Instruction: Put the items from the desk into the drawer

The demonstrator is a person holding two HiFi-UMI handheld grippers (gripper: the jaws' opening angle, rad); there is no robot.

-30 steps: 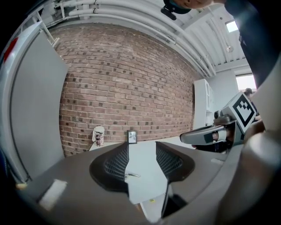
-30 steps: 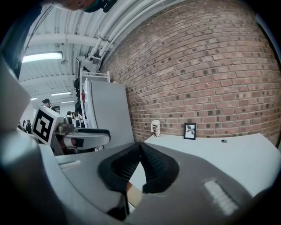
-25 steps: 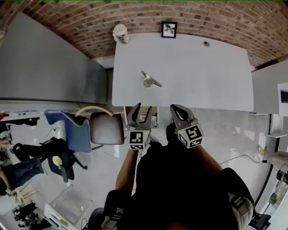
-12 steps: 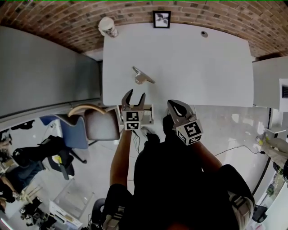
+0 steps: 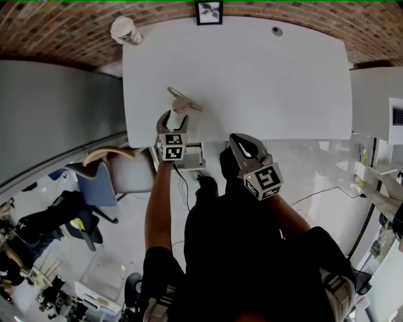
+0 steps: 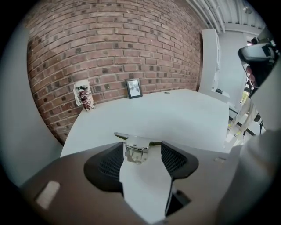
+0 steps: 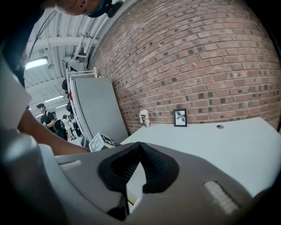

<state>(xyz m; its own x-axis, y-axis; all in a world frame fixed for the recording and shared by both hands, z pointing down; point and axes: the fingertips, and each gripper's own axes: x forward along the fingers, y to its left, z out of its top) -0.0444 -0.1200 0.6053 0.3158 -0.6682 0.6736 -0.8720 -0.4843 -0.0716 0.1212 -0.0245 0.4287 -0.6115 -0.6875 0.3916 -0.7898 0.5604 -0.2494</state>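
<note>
A shiny metal clip-like item lies on the white desk near its front left part. My left gripper reaches over the desk edge right up to it, and its jaws have just been opening. In the left gripper view the metal item sits at the open fingertips of the left gripper, and the pads do not press on it. My right gripper hovers off the desk's front edge with nothing in it. In the right gripper view the right gripper has its tips touching, shut.
A patterned cup and a small picture frame stand at the desk's far edge by the brick wall. A white drawer-like box shows under the front edge. A chair is at the left, and a grey partition beyond it.
My left gripper has moved forward and down from in front of the desk to the metal item, with its jaws wider apart. The right gripper has shifted only a little.
</note>
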